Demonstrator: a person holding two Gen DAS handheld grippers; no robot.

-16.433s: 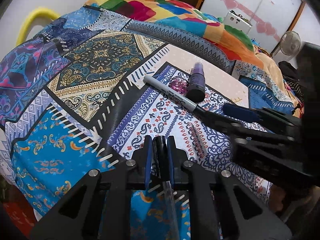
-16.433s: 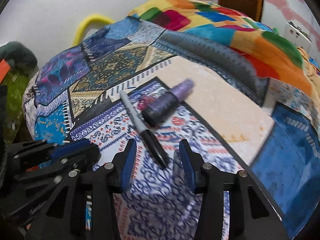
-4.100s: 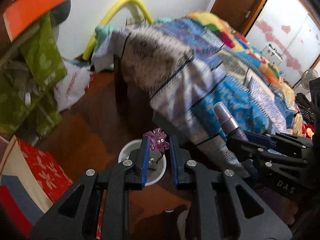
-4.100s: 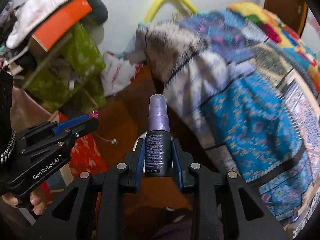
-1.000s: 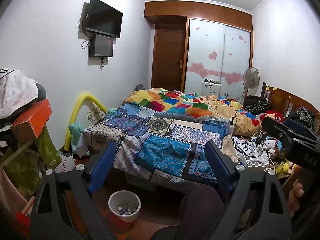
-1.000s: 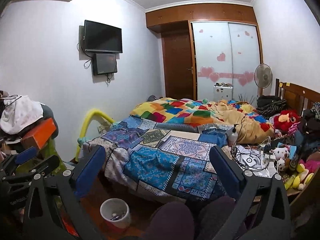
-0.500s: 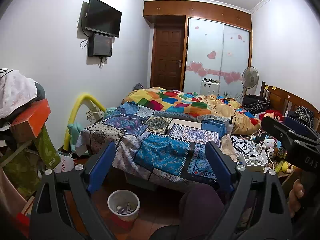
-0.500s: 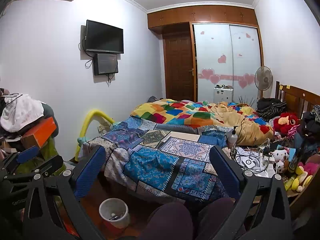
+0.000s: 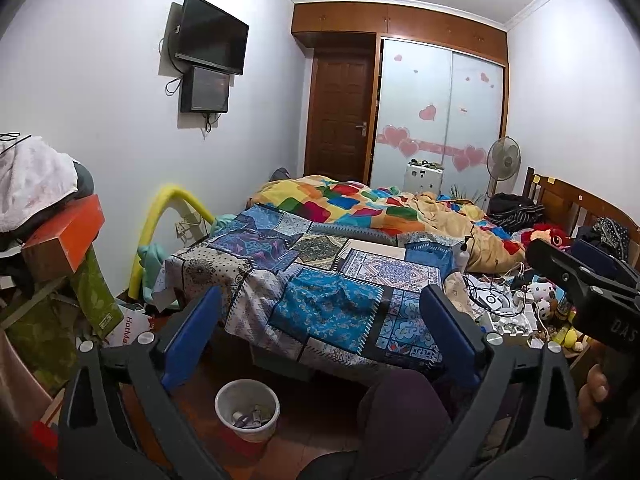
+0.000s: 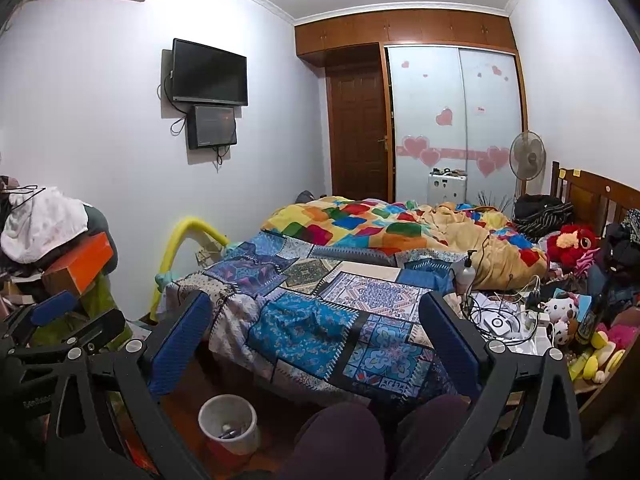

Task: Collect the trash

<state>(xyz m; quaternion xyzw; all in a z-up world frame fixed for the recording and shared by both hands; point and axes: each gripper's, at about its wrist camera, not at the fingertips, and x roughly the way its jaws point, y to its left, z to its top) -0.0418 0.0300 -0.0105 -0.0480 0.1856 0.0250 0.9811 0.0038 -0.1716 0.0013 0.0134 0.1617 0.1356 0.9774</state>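
Two handheld grippers faced a cluttered bedroom from the foot of the bed. The left gripper (image 9: 320,332) carried blue pads on black fingers; its jaws were spread wide and were opening further, with nothing between them. The right gripper (image 10: 316,340), of the same black build with blue pads, also stood wide open and empty. In the left wrist view the right gripper appeared at the right edge, with the fingers of the person's hand (image 9: 596,396) visible beneath it. In the right wrist view the left gripper appeared at the lower left edge.

The small white round plastic trash bin (image 9: 247,410) stood upright on the dark red-brown floor (image 9: 312,436), near the near corner of the bed and below the left finger of each gripper in its own view. Collected trash items (image 9: 249,419) lay in the bottom of the bin; they were too small to identify individually. Neither gripper touched the bin.

The bed carried a blue patterned patchwork cover (image 9: 328,280) at the near end and a multicoloured patchwork quilt (image 9: 352,200) farther back. The person's knees in dark purple trousers (image 10: 360,436) filled the bottom centre of the right wrist view. A black wall-mounted television (image 9: 212,46) hung on the left wall, and a brown wooden door (image 9: 340,120) stood closed at the far end.
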